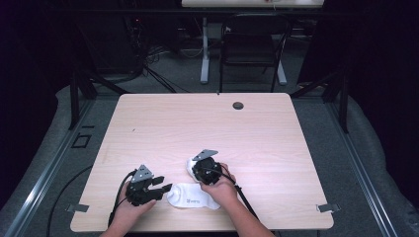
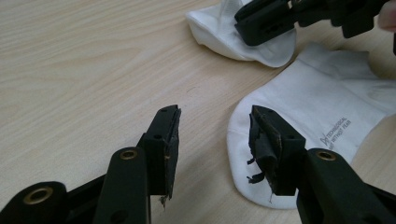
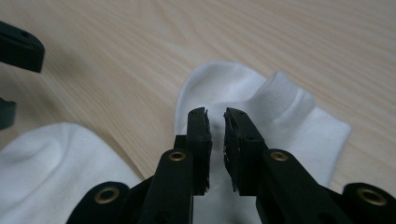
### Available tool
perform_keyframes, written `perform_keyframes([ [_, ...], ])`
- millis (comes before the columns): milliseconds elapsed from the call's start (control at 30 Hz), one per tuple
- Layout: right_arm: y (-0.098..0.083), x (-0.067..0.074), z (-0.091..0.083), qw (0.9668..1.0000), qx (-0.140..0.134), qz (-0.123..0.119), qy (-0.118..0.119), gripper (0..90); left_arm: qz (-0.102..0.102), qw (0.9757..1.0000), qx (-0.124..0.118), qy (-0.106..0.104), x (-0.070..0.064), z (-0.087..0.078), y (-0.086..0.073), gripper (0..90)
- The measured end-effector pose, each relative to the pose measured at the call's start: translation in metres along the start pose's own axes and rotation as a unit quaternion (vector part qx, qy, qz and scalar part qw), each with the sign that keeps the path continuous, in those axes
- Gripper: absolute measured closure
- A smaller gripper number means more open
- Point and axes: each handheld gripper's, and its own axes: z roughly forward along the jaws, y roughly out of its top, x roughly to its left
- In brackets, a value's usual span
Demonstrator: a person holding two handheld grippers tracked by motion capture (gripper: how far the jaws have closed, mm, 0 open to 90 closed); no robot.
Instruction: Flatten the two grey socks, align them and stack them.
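Two white ankle socks lie near the front edge of the pale wooden table [image 1: 207, 123]. The sock with grey print [image 1: 192, 196] [image 2: 322, 102] [image 3: 42, 163] lies flat between the hands. My left gripper [image 1: 167, 187] [image 2: 215, 116] stands open, its jaws wide apart just above the sock's rounded end, one over the cloth and one over bare wood. The plain sock [image 1: 189, 165] [image 2: 219, 28] [image 3: 280, 107] lies just beyond, cuff bunched. My right gripper [image 1: 197, 169] [image 3: 215, 114] points down onto it, jaws a narrow slit apart, with white cloth showing in the gap.
A round cable hole [image 1: 238, 105] sits in the far part of the tabletop. A black chair [image 1: 252, 44] and a white table leg [image 1: 204, 49] stand behind the table. Cables trail from both grippers over the front edge.
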Motion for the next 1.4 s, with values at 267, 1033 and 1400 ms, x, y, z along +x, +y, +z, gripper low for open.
perform_keyframes([
  [267,0.010,0.006,-0.013,0.9999,-0.015,-0.002,-0.005,73.4,-0.002,1.0000,-0.005,0.003,0.002,-0.001,0.000,53.0],
  [1033,-0.005,0.019,0.000,0.9991,0.031,-0.025,-0.013,88.2,-0.012,0.9999,-0.006,0.005,0.007,-0.001,0.000,53.1],
  [1400,-0.002,0.018,-0.013,0.9998,0.010,-0.018,0.001,90.0,-0.011,0.9999,-0.007,0.011,0.010,0.002,0.005,54.3],
])
